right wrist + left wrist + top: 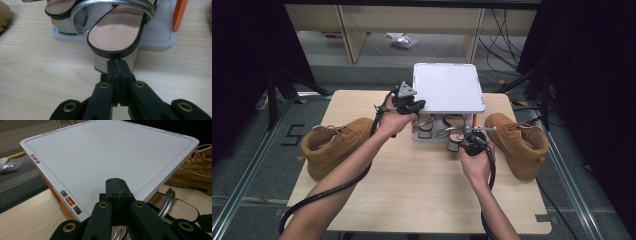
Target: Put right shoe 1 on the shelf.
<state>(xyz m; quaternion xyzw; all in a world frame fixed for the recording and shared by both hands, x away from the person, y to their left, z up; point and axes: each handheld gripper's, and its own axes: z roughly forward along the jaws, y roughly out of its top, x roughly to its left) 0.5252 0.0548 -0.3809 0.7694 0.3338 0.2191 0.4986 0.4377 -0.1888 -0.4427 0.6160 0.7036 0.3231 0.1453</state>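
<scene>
A white two-level shoe rack [447, 87] with orange posts stands at the table's far middle. My left gripper [418, 104] is shut and empty, its tips [115, 181] over the top shelf [107, 152] near a corner. A block-heeled sandal [117, 30] with a silver strap juts off the front of the rack's lower shelf [155, 37]. My right gripper [117, 62] is shut with nothing in it, its tips right at that sandal's heel; whether they touch is unclear. A second sandal [60, 7] sits beside it on the lower shelf.
One tan lace-up boot [337, 145] lies at the table's left edge, and the other boot [517, 142] at the right edge. The wooden table [422, 200] has free room in front of the rack. Cables trail from both grippers.
</scene>
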